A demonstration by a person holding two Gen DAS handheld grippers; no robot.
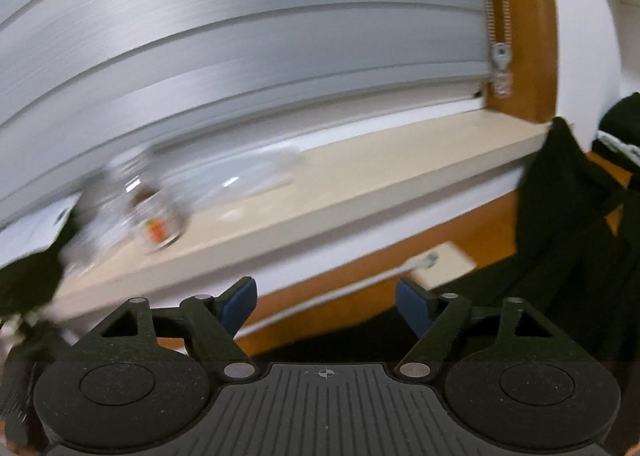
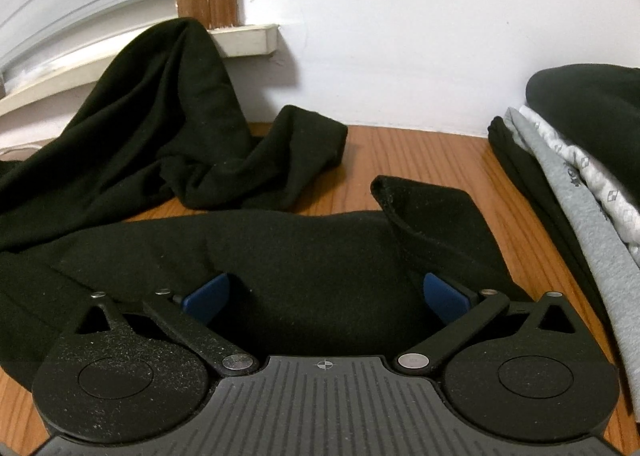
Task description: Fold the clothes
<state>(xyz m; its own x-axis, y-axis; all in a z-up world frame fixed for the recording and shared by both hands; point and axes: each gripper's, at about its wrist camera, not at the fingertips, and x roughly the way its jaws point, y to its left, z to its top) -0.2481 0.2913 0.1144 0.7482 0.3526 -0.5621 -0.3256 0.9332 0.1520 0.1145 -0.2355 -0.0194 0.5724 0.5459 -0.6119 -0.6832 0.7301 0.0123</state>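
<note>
Wooden table (image 2: 420, 152) ran under everything in the right wrist view; white wall behind, window sill (image 2: 244, 40) at 11 o'clock.

Black garment (image 2: 192, 112) was the biggest piece: spread from 9 o'clock across the lower middle of the right view, one part heaped up against the sill, a sleeve-like end (image 2: 312, 132) lying loose near centre, a folded-over flap (image 2: 424, 212) at 2 o'clock of the gripper. Judged soft, limp, light, probably fleecy; not slippery, not fragile. It would sag and drag when lifted. Best hold seemed the flap edge or a hem, pinching both layers.

Stack of folded clothes (image 2: 576, 184) sat at 3 o'clock, grey and patterned layers under black.

Right gripper (image 2: 326, 296): jaws wide apart, low over the garment, cloth between them but unclamped.

Left gripper (image 1: 326, 302): jaws apart, empty, aimed at the blurred sill (image 1: 360, 172); the garment (image 1: 568, 216) showed at 3 o'clock.

Blurred jar (image 1: 156, 216) on sill, 9 o'clock.
</note>
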